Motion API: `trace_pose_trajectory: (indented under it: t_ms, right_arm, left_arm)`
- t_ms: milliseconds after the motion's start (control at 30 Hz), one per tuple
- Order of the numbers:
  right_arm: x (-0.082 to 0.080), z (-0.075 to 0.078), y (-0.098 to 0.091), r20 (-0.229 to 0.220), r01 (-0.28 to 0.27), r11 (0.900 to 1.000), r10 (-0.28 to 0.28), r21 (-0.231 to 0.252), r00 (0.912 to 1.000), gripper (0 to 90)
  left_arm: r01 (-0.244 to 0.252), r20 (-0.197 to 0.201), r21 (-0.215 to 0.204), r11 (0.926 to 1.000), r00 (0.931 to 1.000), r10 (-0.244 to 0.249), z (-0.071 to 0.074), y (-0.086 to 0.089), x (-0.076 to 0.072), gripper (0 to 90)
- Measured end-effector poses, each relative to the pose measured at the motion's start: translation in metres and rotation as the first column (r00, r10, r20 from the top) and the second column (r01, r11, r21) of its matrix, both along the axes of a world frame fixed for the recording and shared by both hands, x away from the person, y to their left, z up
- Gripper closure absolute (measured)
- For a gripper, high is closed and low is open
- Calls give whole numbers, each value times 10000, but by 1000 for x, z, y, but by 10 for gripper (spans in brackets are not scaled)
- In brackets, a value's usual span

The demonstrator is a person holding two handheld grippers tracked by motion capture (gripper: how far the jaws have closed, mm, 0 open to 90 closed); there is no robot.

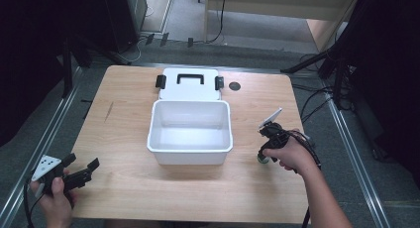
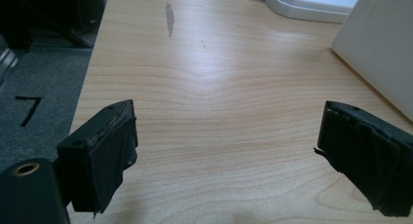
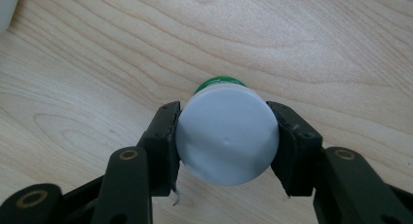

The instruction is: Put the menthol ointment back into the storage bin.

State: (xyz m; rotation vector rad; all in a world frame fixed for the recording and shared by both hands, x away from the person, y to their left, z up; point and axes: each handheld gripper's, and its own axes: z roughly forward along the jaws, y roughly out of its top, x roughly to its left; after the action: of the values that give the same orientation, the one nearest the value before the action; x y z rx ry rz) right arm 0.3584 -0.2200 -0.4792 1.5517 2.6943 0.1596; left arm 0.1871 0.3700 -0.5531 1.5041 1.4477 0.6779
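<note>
My right gripper [image 3: 227, 136] is clamped on the pale grey cap [image 3: 227, 142] of a small green container [image 3: 220, 81], with one black pad seated against each side of the cap's rim. From the right gripper view I look nearly straight down onto the cap, so I see little of the green body beyond a sliver at the far edge. In the high view the container [image 1: 263, 160] stands on the wooden table [image 1: 124, 109] at the near right, beneath my right hand [image 1: 289, 153] and well apart from the white bin [image 1: 190, 134] at the table's centre. I judge the item to be light and rigid: smooth moulded plastic, unlikely to deform under the pads but liable to slip or rotate if the grip is off-centre. The cap's round rim is the correct place to hold, across its full width as the pads sit now; I would confirm that the cap is screwed tight before trusting it to carry the body, as a loose cap could come away. The bin is open and empty, its lid [image 1: 189, 83] lying flat just behind it with a black handle and two black latches. My left gripper [image 1: 79, 171] rests at the near left corner of the table, jaws standing wide apart with nothing between them; in the left gripper view there is bare wood ahead and the bin's white wall [image 2: 377, 48] at the right.
</note>
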Motion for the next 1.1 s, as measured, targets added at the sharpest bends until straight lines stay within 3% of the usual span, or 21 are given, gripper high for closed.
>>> trace_pose_trajectory:
  t_ms: [267,400,633,1100]
  right_arm:
    - [1,7,2,51,-274,9996,275,-101,9996,509]
    - [1,17,6,-84,-304,9995,304,12,9995,509]
    - [3,37,16,-80,-1065,9942,1066,120,9943,509]
    - [9,75,34,156,-1217,9926,1217,37,9924,509]
  left_arm:
    - [-8,27,33,10000,10000,8,0,0,0,82]
    - [-22,37,42,10000,10000,21,0,0,0,82]
    - [-32,41,63,10000,10000,32,0,-1,0,82]
    - [15,44,19,10000,10000,-15,0,0,0,82]
